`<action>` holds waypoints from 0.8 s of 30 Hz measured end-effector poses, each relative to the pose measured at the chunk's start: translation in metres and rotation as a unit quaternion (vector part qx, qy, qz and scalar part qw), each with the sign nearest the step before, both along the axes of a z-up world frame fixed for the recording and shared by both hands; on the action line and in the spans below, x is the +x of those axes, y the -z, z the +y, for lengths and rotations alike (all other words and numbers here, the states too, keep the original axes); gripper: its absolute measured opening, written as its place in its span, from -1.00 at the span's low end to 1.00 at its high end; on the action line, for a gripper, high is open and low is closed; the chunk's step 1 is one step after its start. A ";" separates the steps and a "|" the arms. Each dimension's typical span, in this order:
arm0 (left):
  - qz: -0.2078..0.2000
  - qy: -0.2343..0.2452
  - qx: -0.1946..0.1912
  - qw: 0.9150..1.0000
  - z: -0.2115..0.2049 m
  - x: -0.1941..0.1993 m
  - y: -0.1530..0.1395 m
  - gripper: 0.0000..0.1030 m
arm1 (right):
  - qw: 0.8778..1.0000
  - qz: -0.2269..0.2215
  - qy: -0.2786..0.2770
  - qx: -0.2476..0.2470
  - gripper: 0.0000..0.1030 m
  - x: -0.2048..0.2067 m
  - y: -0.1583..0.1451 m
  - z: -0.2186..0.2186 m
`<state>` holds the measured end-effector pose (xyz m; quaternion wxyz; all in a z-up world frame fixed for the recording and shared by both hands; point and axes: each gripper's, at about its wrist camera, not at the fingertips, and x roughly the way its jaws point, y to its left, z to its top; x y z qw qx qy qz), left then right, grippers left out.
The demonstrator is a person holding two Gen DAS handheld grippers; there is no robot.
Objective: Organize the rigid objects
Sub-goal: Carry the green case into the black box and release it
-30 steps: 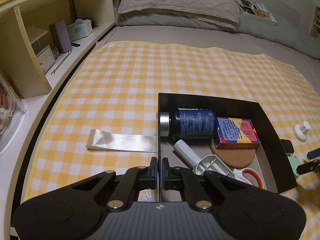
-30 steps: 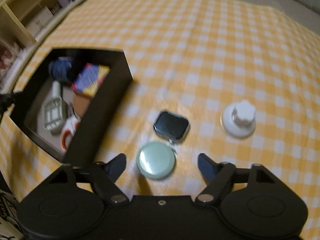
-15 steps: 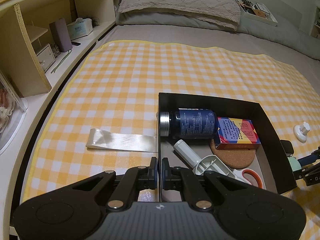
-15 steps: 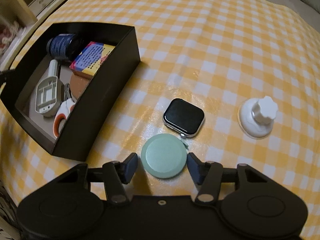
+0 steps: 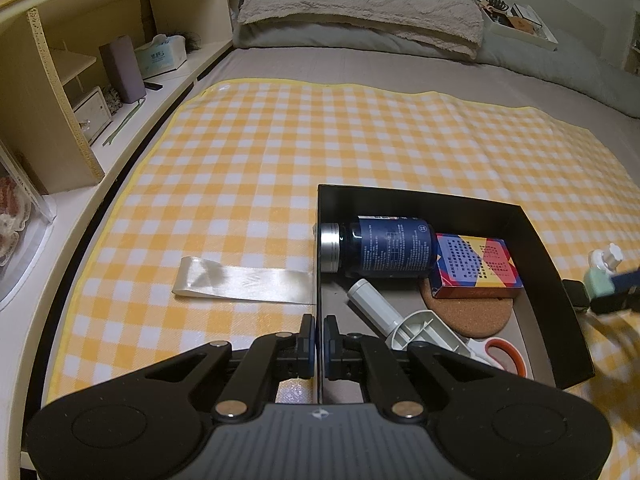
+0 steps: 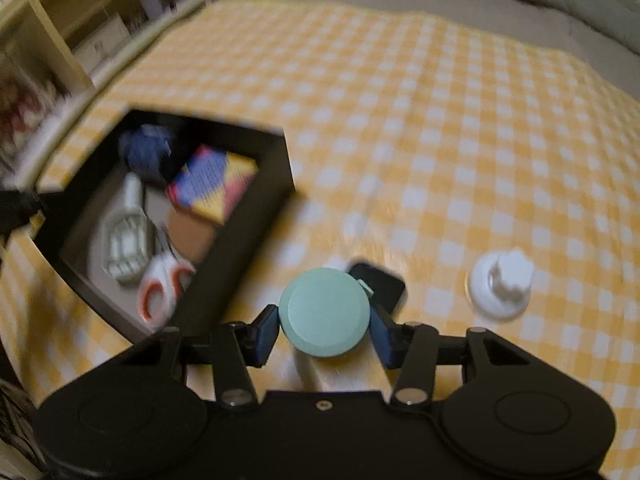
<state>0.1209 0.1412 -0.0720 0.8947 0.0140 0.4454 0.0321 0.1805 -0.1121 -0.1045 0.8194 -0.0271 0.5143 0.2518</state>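
Right wrist: right hand-held gripper [image 6: 324, 330] clamps mint disc [image 6: 324, 312] | left hand-held gripper [image 5: 319, 346] pinches black box [image 5: 560, 320] wall

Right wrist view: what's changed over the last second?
The right gripper has just been closing and now clamps the mint green disc, lifting it off the checked cloth. The black watch and white knob stayed put. The left gripper remains shut on the black box wall.

The box [image 5: 552, 280] sits on the cloth [image 5: 320, 140] spread over the bed [image 5: 400, 68]. Inside lie a bottle [image 5: 384, 248], carton [image 5: 476, 266], coaster [image 5: 472, 312] and scissors [image 5: 504, 354]. The ribbon [image 5: 240, 280] lies left of it, the watch [image 6: 380, 284] and knob [image 6: 500, 284] to its right.
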 end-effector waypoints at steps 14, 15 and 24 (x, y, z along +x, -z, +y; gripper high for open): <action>0.002 -0.002 -0.012 1.000 0.004 0.000 -0.001 -0.91 | 0.987 0.044 -0.021 0.155 -0.03 0.010 -0.036 0.055; 0.002 -0.002 -0.013 1.000 0.004 0.000 -0.001 -0.91 | 0.986 0.047 -0.028 0.156 -0.03 0.008 -0.034 0.064; 0.001 -0.003 -0.028 1.000 0.006 0.000 -0.003 -0.91 | 0.978 0.097 -0.043 0.181 -0.03 0.006 -0.009 0.119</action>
